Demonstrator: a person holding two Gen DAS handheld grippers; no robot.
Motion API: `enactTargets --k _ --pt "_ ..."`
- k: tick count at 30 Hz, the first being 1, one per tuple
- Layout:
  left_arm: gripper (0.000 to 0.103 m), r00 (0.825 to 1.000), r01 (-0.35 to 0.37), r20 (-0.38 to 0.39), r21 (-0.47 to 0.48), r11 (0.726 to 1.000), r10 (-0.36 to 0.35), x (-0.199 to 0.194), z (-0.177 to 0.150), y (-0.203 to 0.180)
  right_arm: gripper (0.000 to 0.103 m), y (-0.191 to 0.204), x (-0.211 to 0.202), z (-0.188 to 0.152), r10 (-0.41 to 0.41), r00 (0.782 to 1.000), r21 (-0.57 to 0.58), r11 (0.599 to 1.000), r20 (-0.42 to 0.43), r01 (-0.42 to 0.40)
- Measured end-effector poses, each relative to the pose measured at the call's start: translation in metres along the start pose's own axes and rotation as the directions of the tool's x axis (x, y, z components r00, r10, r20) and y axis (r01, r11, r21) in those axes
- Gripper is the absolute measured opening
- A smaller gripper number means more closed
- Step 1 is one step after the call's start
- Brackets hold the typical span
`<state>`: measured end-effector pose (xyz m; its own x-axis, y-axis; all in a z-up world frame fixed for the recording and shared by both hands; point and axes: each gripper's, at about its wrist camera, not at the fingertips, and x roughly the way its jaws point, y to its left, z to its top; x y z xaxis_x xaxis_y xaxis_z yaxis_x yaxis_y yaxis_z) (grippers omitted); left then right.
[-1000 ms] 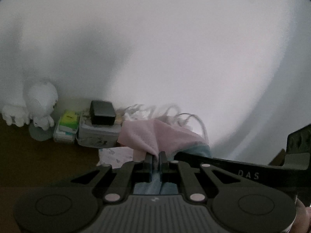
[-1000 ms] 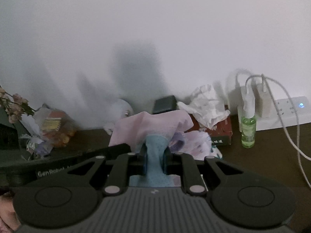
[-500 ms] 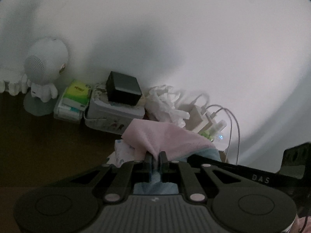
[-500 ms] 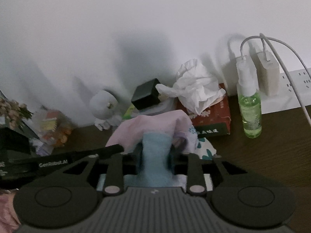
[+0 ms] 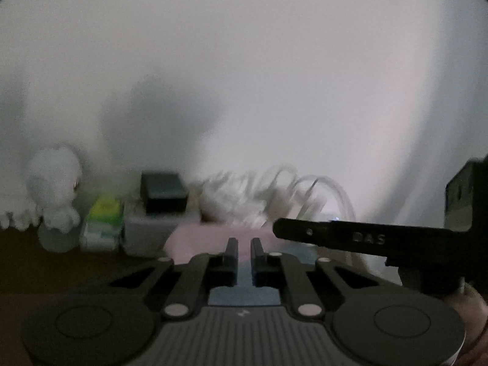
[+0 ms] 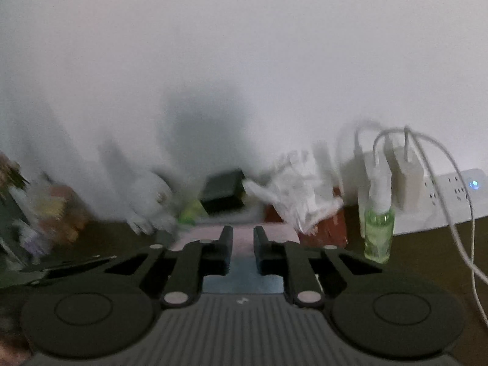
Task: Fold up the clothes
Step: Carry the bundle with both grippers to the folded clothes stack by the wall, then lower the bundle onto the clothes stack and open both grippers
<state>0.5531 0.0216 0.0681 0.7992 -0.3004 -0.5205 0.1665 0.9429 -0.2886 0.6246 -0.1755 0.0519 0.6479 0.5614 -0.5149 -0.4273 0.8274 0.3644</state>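
While both views were smeared by motion blur, the dark brown tabletop [image 6: 427,250] and the plain white wall [image 6: 244,45] behind it were clear enough. The left gripper [image 5: 244,245] had its fingers apart with nothing between them, and the right gripper [image 6: 243,235] likewise stood with its jaws parted and empty. The garment, a pink cloth [image 5: 201,239] over a light blue layer [image 6: 242,283], lay on the table directly beneath and ahead of both claws, at about six o'clock in each view.

Along the foot of the wall ran a row of clutter. In the left wrist view a white figurine [image 5: 56,192] stood at nine o'clock, a green-topped packet [image 5: 103,222] beside it, then a black box [image 5: 163,192] on a grey container [image 5: 146,235]. In the right wrist view crumpled white tissue [image 6: 292,192] rose from what was probably a red box [image 6: 329,228], a green spray bottle [image 6: 378,228] stood at three o'clock, and behind it white chargers [image 6: 405,177] sat in a power strip [image 6: 457,195] with cables [image 6: 457,228] trailing down.
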Motion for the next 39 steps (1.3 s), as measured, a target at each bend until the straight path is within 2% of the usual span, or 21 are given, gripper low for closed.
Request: enactTargets --k 3,5,8,10,12,14,16,18,22,26,27,28,29,30,31,32,33,34,37,39 --pt "0.007 0.999 0.006 -0.042 -0.026 1.000 -0.008 0.014 -0.011 0.005 0.013 0.003 0.016 -0.011 -0.041 0.999 -0.031 0.999 -0.030 0.040" --pt "0.007 0.999 0.008 -0.044 -0.023 1.000 -0.009 0.016 -0.014 0.006 0.013 0.001 0.015 -0.014 -0.035 0.999 -0.029 0.999 -0.026 0.034" --pt "0.010 1.000 0.024 0.009 -0.053 0.998 -0.024 0.002 -0.008 0.011 0.014 -0.001 -0.003 -0.012 0.020 1.000 -0.007 1.000 0.020 -0.020" --pt "0.019 0.997 0.033 0.079 -0.064 0.997 -0.028 -0.014 -0.002 0.013 0.016 0.003 -0.028 -0.010 0.060 0.996 -0.021 0.998 0.071 -0.059" --pt "0.020 0.993 0.027 0.120 -0.062 0.998 -0.019 -0.025 0.001 0.014 0.016 0.012 -0.049 -0.013 0.078 0.993 -0.068 0.995 0.086 -0.073" --pt "0.018 0.994 0.024 0.111 -0.045 0.999 -0.019 -0.027 0.001 0.013 0.016 0.021 -0.059 -0.022 0.082 0.995 -0.124 0.990 0.062 -0.074" --pt "0.007 0.997 0.030 0.073 -0.024 0.999 -0.028 -0.021 -0.004 0.009 0.016 0.029 -0.057 -0.034 0.066 0.997 -0.181 0.982 0.026 -0.060" --pt "0.007 0.999 0.028 0.038 -0.004 1.000 -0.028 -0.014 -0.009 0.004 0.016 0.033 -0.049 -0.044 0.040 0.999 -0.218 0.975 -0.003 -0.040" --pt "0.007 1.000 0.004 -0.021 0.017 1.000 -0.004 0.003 -0.023 0.001 0.016 0.024 -0.033 -0.056 0.033 0.999 -0.205 0.978 -0.028 -0.038" --pt "0.007 1.000 0.011 -0.008 0.026 1.000 -0.011 0.001 -0.025 -0.001 0.016 0.024 -0.037 -0.055 0.036 0.999 -0.199 0.979 -0.023 -0.040" --pt "0.010 1.000 0.014 0.001 0.021 1.000 -0.014 -0.003 -0.023 -0.001 0.017 0.024 -0.039 -0.055 0.037 0.999 -0.199 0.979 -0.020 -0.040" --pt "0.016 1.000 0.014 0.016 0.020 1.000 -0.014 -0.010 -0.021 0.000 0.022 0.025 -0.044 -0.054 0.040 0.999 -0.197 0.980 -0.011 -0.041" --pt "0.022 0.999 0.001 0.037 0.031 1.000 -0.002 -0.020 -0.019 -0.001 0.036 0.027 -0.049 -0.054 0.042 0.999 -0.196 0.980 0.001 -0.041" --pt "0.036 0.998 -0.014 0.060 0.044 0.999 0.011 -0.030 -0.017 -0.003 0.042 0.030 -0.059 -0.054 0.036 0.999 -0.208 0.978 0.024 -0.030" --pt "0.057 0.996 -0.030 0.082 0.057 0.998 0.025 -0.040 -0.015 -0.004 0.054 0.034 -0.068 -0.053 0.030 0.998 -0.219 0.976 0.046 -0.019" --pt "0.068 0.992 -0.052 0.115 0.068 0.996 0.044 -0.053 -0.015 -0.006 0.060 0.037 -0.078 -0.053 0.024 0.997 -0.231 0.973 0.067 -0.008" --pt "0.084 0.987 -0.076 0.151 0.079 0.994 0.064 -0.066 -0.014 -0.007 0.072 0.042 -0.088 -0.055 0.020 0.997 -0.250 0.968 0.077 0.000" --pt "0.093 0.981 -0.089 0.182 0.086 0.992 0.072 -0.078 -0.016 -0.009 0.085 0.046 -0.097 -0.057 0.014 0.996 -0.270 0.963 0.087 0.010" --pt "0.103 0.971 -0.131 0.215 0.115 0.985 0.105 -0.104 -0.023 -0.014 0.103 0.058 -0.115 -0.068 -0.022 0.994 -0.324 0.944 0.104 0.054" --pt "0.103 0.970 -0.167 0.201 0.139 0.976 0.137 -0.114 -0.031 -0.018 0.103 0.063 -0.121 -0.077 -0.060 0.992 -0.342 0.935 0.108 0.094"
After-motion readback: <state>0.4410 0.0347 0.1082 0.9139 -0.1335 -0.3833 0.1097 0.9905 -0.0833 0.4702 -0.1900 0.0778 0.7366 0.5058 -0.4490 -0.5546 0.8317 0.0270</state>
